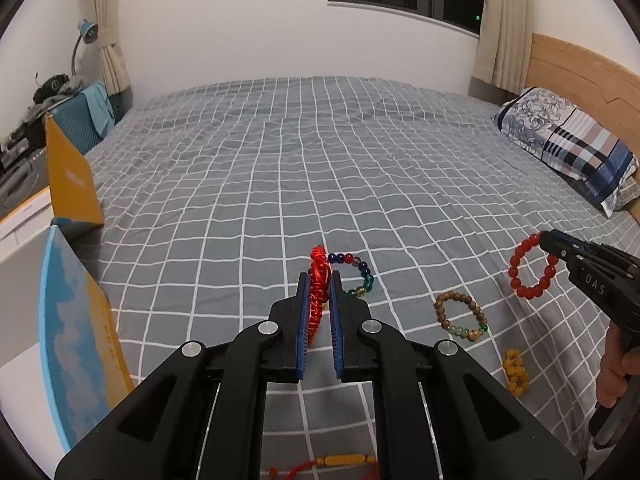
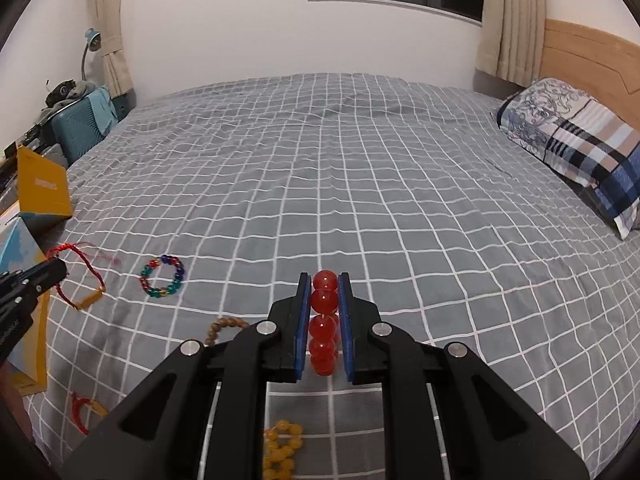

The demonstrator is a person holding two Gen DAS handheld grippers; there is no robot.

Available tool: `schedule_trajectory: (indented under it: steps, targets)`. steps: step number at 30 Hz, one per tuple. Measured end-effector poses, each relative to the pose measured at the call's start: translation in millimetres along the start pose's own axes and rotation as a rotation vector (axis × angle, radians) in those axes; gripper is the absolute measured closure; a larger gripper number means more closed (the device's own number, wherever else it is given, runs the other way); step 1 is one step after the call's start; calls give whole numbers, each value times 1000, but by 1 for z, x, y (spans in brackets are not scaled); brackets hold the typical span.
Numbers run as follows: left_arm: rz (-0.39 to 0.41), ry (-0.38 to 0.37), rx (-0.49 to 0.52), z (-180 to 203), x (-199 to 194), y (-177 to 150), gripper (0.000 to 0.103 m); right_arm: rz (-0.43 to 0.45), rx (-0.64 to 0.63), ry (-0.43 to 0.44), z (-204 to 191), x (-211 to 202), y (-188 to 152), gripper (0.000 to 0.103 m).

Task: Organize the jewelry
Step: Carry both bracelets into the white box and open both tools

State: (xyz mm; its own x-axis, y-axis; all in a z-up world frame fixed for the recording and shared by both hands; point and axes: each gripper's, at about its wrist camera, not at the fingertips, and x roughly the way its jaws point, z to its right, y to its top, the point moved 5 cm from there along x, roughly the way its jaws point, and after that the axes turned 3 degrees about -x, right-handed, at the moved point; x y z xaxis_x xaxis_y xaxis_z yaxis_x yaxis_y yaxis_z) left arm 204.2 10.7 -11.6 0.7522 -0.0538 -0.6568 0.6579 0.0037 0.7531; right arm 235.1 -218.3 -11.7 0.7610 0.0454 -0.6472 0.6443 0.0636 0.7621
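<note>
My left gripper point(image 1: 319, 276) is shut on a red braided cord bracelet point(image 1: 319, 280) and holds it above the grey checked bed; it also shows in the right wrist view point(image 2: 78, 276). My right gripper point(image 2: 324, 280) is shut on a red bead bracelet point(image 2: 323, 320), which hangs from its tip in the left wrist view point(image 1: 530, 266). On the bed lie a multicolour bead bracelet point(image 1: 358, 276), a wooden bead bracelet point(image 1: 460, 316), a yellow bead bracelet point(image 1: 515, 372) and a red cord with a yellow bar point(image 1: 340, 462).
An open box with blue and yellow flaps point(image 1: 76, 320) stands at the bed's left edge. A patterned pillow point(image 1: 572, 144) lies by the wooden headboard at the right. A cluttered desk with a lamp point(image 1: 84, 36) is at far left.
</note>
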Motion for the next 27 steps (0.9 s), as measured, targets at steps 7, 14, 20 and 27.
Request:
schedule_trajectory:
  steps: [7, 14, 20, 27]
  targets:
    - [-11, 2, -26, -22, -33, 12, 95, 12, -4, 54, -27, -33, 24, 90]
    - [18, 53, -85, -74, -88, 28, 95, 42, -69, 117, -89, -68, 52, 90]
    - [9, 142, -166, -149, -133, 17, 95, 69, -150, 225, -174, -97, 68, 90]
    - [-49, 268, -263, -234, -165, -20, 95, 86, -294, 391, -302, -129, 62, 91]
